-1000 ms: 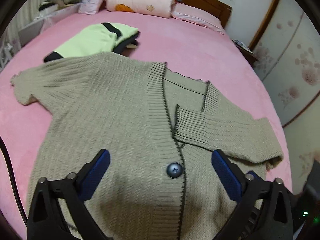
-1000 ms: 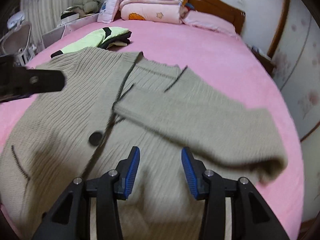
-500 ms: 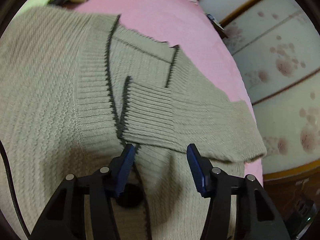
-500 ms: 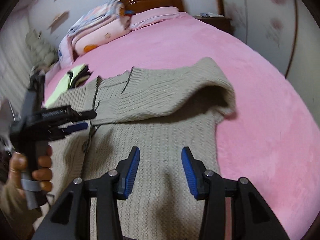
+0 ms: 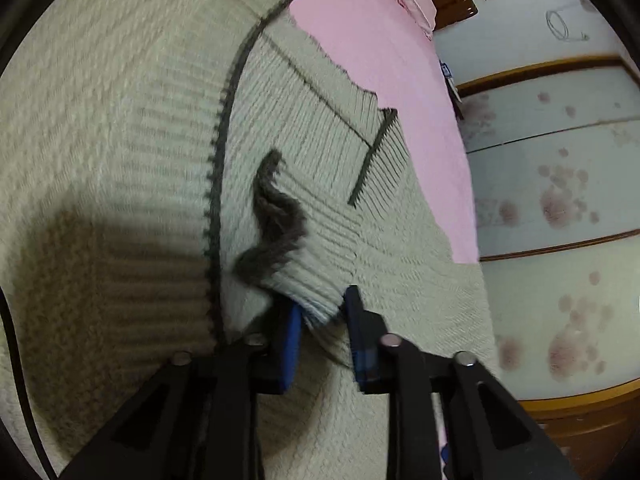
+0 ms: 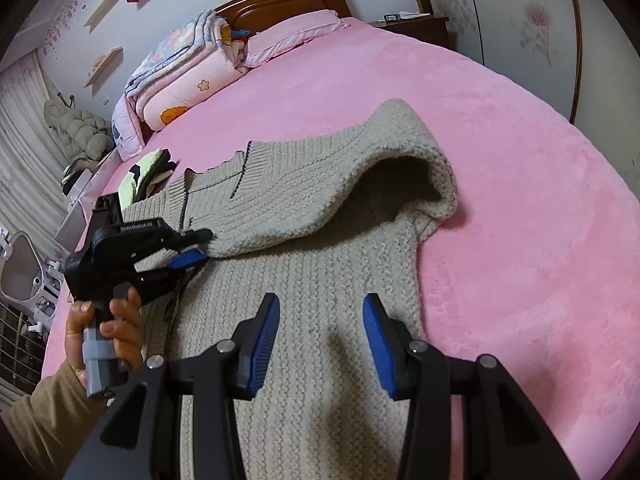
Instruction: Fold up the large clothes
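**A sweater cuff gets pinched on the pink bed**

A big gray-green sweater (image 6: 304, 320) lies flat on the pink bed (image 6: 500, 168). One sleeve (image 6: 320, 184) is folded across the front of the sweater, and its bend makes a puffy hump near the sweater's right edge.

The left tool (image 5: 322, 312) is pinching the ribbed cuff (image 5: 316, 276) of that sleeve. The cuff sits between its two blue fingers (image 5: 290, 344), and the dark edge of the cuff curls up just past them. A hand (image 6: 106, 328) holds this tool by its handle, at the left side of the sweater.

The right tool (image 6: 320, 332) hangs over the lower part of the sweater. Its blue fingers are spread apart and hold nothing.

Beyond the sweater, near its collar, lies a folded yellow-green and black piece of clothing (image 6: 146, 172). Farther off, at the head of the bed, sits a stack of folded quilts (image 6: 180, 76) beside a pink pillow (image 6: 296, 32).
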Demonstrator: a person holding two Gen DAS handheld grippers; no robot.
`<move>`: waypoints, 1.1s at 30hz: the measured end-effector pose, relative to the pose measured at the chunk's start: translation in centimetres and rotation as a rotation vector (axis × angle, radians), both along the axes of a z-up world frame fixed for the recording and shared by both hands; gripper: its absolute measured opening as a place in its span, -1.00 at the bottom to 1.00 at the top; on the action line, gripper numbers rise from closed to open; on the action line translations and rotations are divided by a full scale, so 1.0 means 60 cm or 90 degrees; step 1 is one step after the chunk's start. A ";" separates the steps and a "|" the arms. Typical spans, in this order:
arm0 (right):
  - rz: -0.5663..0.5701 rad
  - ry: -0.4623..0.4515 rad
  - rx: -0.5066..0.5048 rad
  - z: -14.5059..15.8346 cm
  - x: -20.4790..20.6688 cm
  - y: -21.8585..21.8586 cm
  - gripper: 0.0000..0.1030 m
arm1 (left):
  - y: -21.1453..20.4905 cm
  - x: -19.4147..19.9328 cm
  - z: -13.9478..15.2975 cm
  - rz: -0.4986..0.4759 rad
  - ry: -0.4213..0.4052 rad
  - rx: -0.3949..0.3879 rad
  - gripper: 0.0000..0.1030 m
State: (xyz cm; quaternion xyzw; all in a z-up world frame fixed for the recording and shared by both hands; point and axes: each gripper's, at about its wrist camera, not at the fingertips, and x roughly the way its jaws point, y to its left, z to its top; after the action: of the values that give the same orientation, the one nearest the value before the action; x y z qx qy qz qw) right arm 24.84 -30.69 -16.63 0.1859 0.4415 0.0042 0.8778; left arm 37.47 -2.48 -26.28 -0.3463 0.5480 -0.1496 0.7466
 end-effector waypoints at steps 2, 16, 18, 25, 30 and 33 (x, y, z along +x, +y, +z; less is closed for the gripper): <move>-0.007 0.008 0.000 -0.006 0.001 -0.008 -0.16 | -0.024 0.002 0.023 -0.013 -0.022 0.073 -0.81; -0.082 0.024 -0.042 -0.018 0.070 -0.097 -0.15 | -0.049 0.038 0.274 -0.066 -0.269 0.260 -0.83; -0.065 0.034 -0.062 -0.024 0.100 -0.091 -0.15 | -0.012 0.039 0.279 -0.056 -0.260 0.270 -0.83; -0.038 0.049 -0.135 -0.039 0.137 -0.052 -0.37 | 0.092 0.060 0.184 -0.002 -0.164 0.290 -0.83; -0.010 0.083 -0.202 -0.045 0.124 -0.022 -0.31 | 0.110 0.065 0.069 -0.030 -0.057 0.317 -0.62; -0.013 0.085 -0.198 -0.027 0.109 -0.019 -0.31 | 0.113 0.059 0.077 -0.026 -0.077 0.313 -0.35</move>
State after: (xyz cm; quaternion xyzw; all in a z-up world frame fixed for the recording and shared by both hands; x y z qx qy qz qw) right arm 31.36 -31.83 -18.28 0.0521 0.4919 -0.0858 0.8648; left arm 41.01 4.28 -21.68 -0.1334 0.5291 -0.0471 0.8367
